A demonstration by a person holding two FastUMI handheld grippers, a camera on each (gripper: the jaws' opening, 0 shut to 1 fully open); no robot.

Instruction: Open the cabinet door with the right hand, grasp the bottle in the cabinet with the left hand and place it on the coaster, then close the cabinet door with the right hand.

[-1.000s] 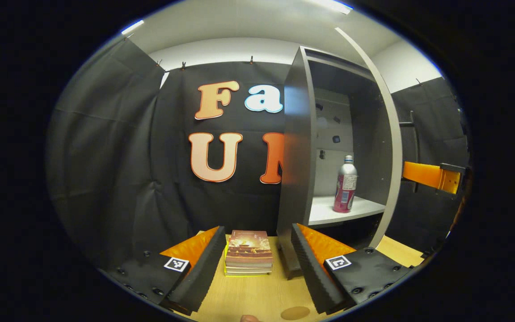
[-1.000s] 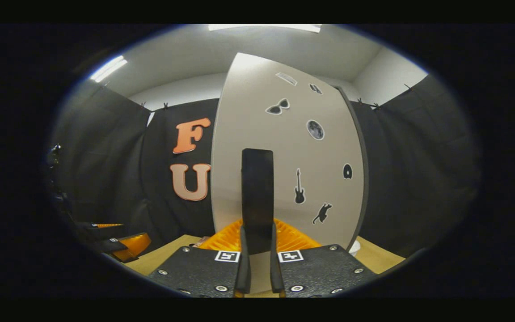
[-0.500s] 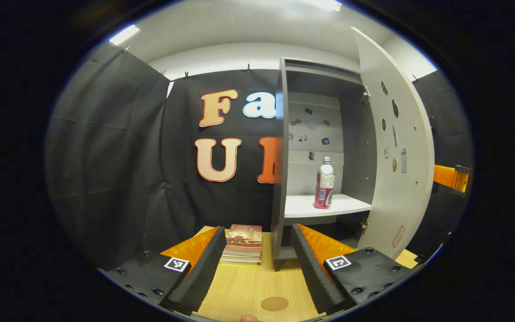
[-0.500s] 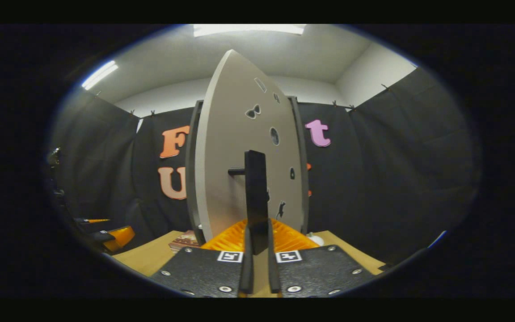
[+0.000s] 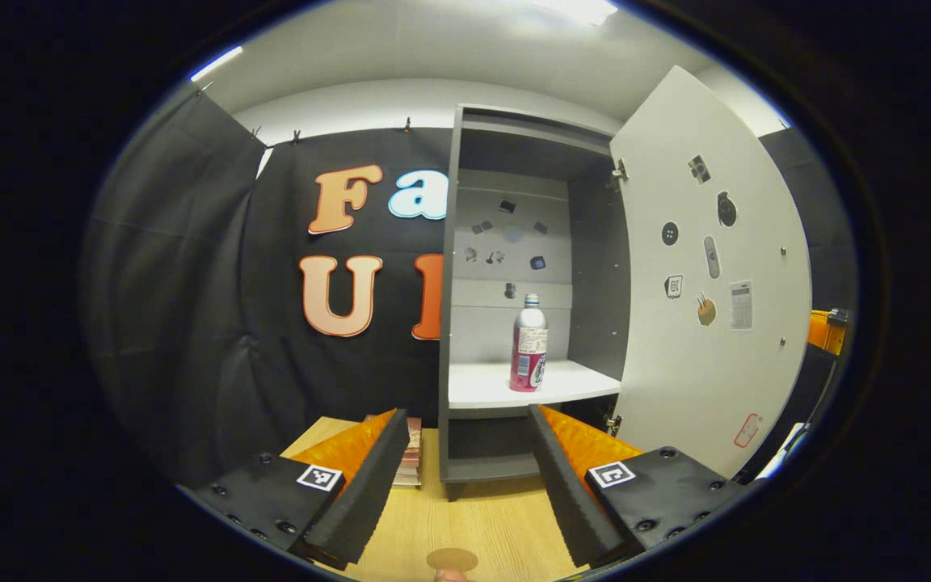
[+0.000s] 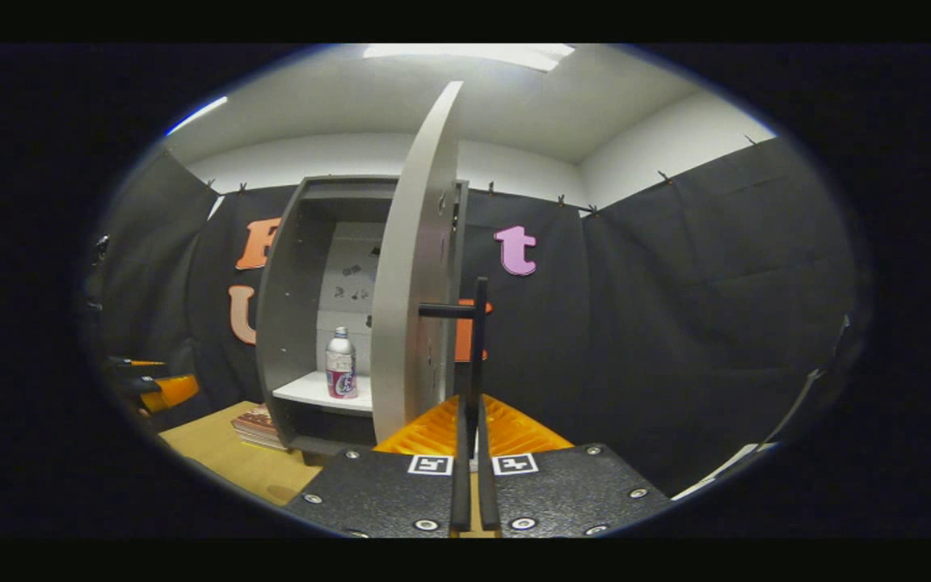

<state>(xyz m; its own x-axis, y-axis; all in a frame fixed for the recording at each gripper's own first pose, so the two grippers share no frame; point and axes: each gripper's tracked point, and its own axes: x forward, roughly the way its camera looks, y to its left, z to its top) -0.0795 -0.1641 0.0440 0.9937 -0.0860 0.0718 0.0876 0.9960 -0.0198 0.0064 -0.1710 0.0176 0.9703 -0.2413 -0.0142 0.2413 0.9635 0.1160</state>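
The right gripper point(image 6: 471, 440) is closed on the black door handle point(image 6: 478, 347), its two fingers pressed against the lower end of the handle's vertical bar, as the right gripper view shows. The handle stands off the outer face of the cabinet door point(image 6: 415, 275), which this view meets nearly edge-on, swung wide from the cabinet point(image 6: 292, 315). In the left gripper view the same door point(image 5: 712, 275) presents its inner face, dotted with small stickers, hinged at the cabinet's right side.

The left gripper point(image 5: 461, 469) is spread wide and holds nothing; its fingers point(image 5: 368, 477) frame the lower front of the grey cabinet point(image 5: 453, 323) without touching it.

The bottle point(image 5: 528, 343), with a silver neck and a pink-and-white label, stands upright on the white shelf point(image 5: 498, 386) inside the open cabinet, toward the shelf's right half; the right gripper view shows the bottle point(image 6: 341, 364) at the shelf's front.

The round brown coaster point(image 5: 451, 559) lies flat on the wooden table point(image 5: 498, 517), in front of the cabinet and between the left gripper's fingers in view, well apart from the bottle. A stack of books point(image 5: 410, 462) sits on the table just left of the cabinet base.
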